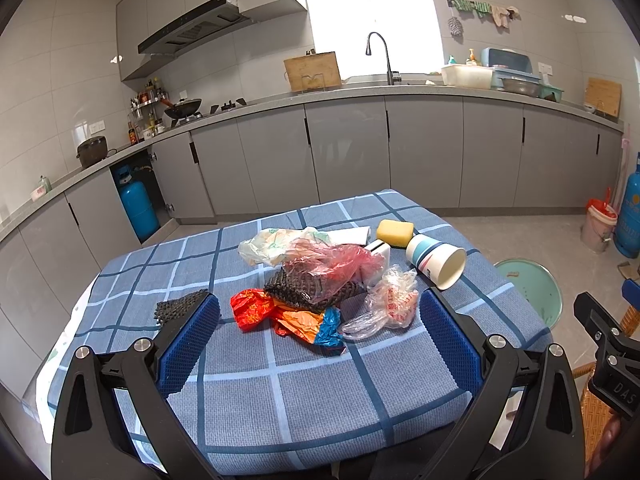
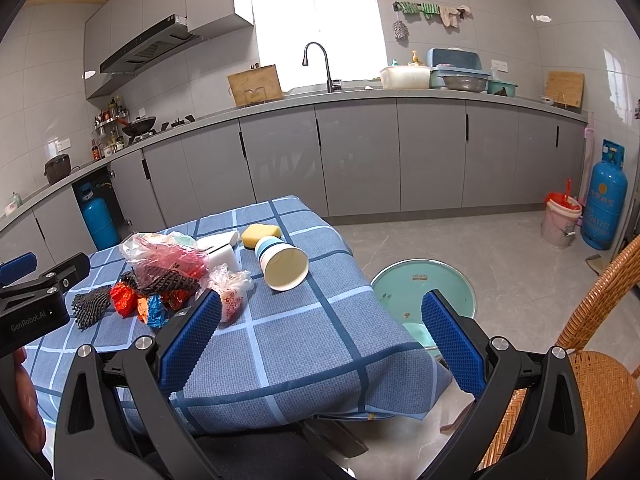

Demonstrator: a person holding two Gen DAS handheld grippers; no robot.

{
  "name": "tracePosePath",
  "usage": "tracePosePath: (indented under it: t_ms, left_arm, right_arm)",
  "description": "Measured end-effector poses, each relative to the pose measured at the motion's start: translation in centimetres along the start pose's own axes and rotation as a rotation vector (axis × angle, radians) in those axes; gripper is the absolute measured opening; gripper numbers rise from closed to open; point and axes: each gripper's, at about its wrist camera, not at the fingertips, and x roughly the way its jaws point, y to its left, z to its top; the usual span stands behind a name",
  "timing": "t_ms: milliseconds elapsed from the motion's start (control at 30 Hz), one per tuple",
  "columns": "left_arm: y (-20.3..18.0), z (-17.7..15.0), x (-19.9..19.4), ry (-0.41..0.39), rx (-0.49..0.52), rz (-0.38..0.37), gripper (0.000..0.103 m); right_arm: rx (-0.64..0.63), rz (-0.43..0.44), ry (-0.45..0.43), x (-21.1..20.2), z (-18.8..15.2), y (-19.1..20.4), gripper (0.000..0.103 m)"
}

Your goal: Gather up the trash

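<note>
A heap of trash lies on the blue checked tablecloth point(image 1: 280, 392): a red-orange-blue wrapper point(image 1: 288, 316), a clear printed bag point(image 1: 392, 304), a red plastic bag point(image 1: 332, 260), black foam netting point(image 1: 180, 306), a white-green bag point(image 1: 272, 244). A tipped paper cup point(image 1: 438, 260) and a yellow sponge point(image 1: 395, 233) lie behind. My left gripper point(image 1: 320, 320) is open just in front of the wrapper, holding nothing. My right gripper point(image 2: 320, 320) is open over the table's right edge, its left finger near the clear bag point(image 2: 232, 292). The cup point(image 2: 282, 262) lies beyond it.
A mint-green bin point(image 2: 424, 292) stands on the floor right of the table. A wicker chair point(image 2: 600, 360) is at the near right. Grey kitchen cabinets point(image 2: 360, 152) run behind, with blue gas cylinders point(image 2: 604, 200) and a bucket point(image 2: 560, 220) by the right wall.
</note>
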Motion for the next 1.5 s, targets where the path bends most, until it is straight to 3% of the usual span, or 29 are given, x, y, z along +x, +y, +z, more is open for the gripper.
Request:
tracePosePath:
  t_ms: [733,933,1233,1367,1500]
  left_arm:
    - [0.1,-0.1,0.1,0.002,0.0,0.0,0.099]
    - [2.9,-0.3,1.9,0.02,-0.05,0.065,0.099]
    - [8.5,-0.9,7.3,0.099,-0.127,0.175,0.099]
    - [9.4,-1.2,9.1,0.13,-0.137,0.183,0.099]
    - [8.9,-0.8,11.0,0.163,-0.141,0.142,0.099]
  right_arm:
    - [-0.006,0.0,0.006,0.1,-0.3,0.3,0.099]
    - [-0.031,0.012,-0.005,1.0,0.4,0.4,0.098]
    - [-0.125,0.008,0.005,5.3,2.2,1.8,0.098]
    - [-0.149,0.008,0.055,8.4,2.4,2.2,0.098]
    - [-0.191,0.009,0.093,11.4,2.8,2.8,0.098]
